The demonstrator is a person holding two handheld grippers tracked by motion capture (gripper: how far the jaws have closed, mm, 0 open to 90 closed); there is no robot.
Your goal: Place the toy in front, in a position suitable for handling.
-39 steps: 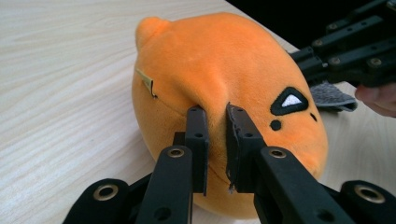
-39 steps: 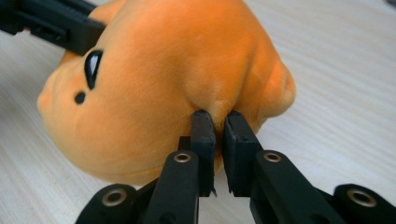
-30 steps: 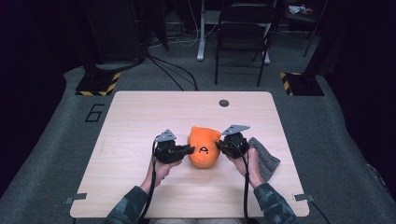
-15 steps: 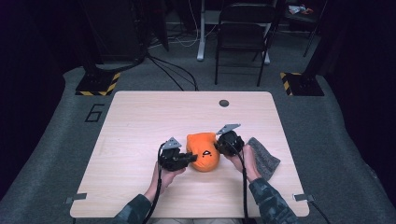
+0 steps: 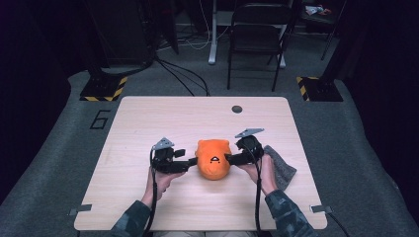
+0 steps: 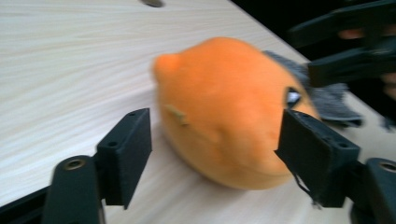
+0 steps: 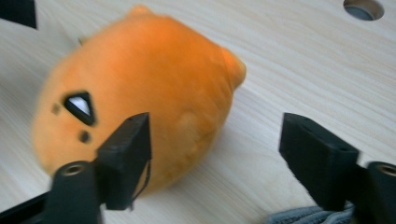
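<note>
An orange plush toy (image 5: 213,158) with small ears and a black triangle mark lies on the wooden table (image 5: 148,123), near its middle. My left gripper (image 5: 190,162) comes at it from the left, open. In the left gripper view the plush (image 6: 224,107) sits between the spread jaws of my left gripper (image 6: 219,140). My right gripper (image 5: 230,158) meets the toy from the right, also open. In the right gripper view the plush (image 7: 140,93) lies ahead, toward the left jaw of my right gripper (image 7: 219,149).
A grey cloth (image 5: 281,168) lies on the table just right of my right hand, and its edge (image 7: 308,215) shows under the right jaw. A round hole (image 5: 237,109) sits near the table's far edge. A chair (image 5: 257,39) stands beyond the table.
My left gripper has drawn back a little to the left, and the plush has turned and shifted slightly between the two grippers. The right gripper has barely moved.
</note>
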